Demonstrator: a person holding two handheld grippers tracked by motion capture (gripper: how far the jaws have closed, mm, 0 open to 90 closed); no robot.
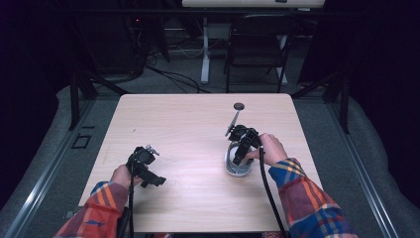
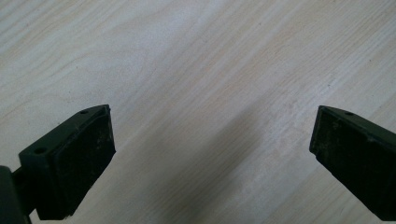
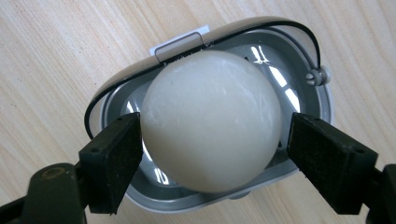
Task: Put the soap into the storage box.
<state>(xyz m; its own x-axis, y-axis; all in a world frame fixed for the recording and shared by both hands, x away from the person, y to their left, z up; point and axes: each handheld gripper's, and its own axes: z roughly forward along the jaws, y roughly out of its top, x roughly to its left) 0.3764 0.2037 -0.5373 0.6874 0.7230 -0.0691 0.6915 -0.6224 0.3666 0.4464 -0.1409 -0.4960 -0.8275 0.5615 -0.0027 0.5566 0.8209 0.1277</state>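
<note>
A white egg-shaped ball rests in a grey oval metal holder with a black wire along its rim. My right gripper straddles the ball from above. Its left pad sits right at the ball's side and a thin gap shows at the right pad, so the jaws stand open around the ball. In the high view the right gripper hangs over the holder at the table's right middle. My left gripper is wide open over bare wood, and it sits at the table's front left.
A thin grey rod lies just behind the holder, and a dark round disc sits beyond it. The pale wooden table ends at a grey floor. A black chair stands beyond the far edge.
</note>
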